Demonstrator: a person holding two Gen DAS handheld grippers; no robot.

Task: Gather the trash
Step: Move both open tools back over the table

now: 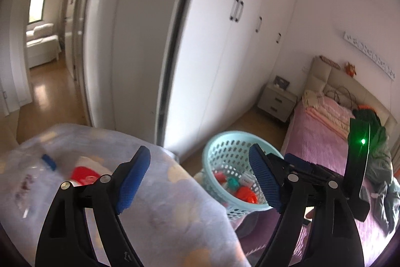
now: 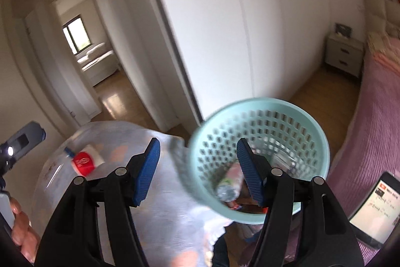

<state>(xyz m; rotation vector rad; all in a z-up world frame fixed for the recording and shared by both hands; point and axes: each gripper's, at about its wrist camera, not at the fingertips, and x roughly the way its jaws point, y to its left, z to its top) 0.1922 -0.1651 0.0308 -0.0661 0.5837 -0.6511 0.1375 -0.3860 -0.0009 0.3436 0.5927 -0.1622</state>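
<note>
A light blue perforated basket (image 1: 232, 154) holds several pieces of trash, among them a crushed clear bottle (image 2: 228, 183) and red and teal wrappers (image 1: 246, 193). It also shows in the right wrist view (image 2: 262, 116), tilted and blurred. A translucent plastic bag (image 1: 162, 192) lies left of it, with a red and white packet (image 1: 83, 174) and a blue cap inside; the bag (image 2: 160, 204) and packet (image 2: 85, 162) show in the right wrist view too. My left gripper (image 1: 200, 182) is open over the bag's edge. My right gripper (image 2: 197, 170) is open, one finger inside the basket's rim, the other over the bag.
White wardrobes (image 1: 225, 41) stand behind. A bed with pink cover (image 1: 322, 139) is at the right, a nightstand (image 1: 276, 101) beyond it. An open doorway (image 1: 42, 41) at the left leads to another room. A lit phone (image 2: 375, 209) sits at the right.
</note>
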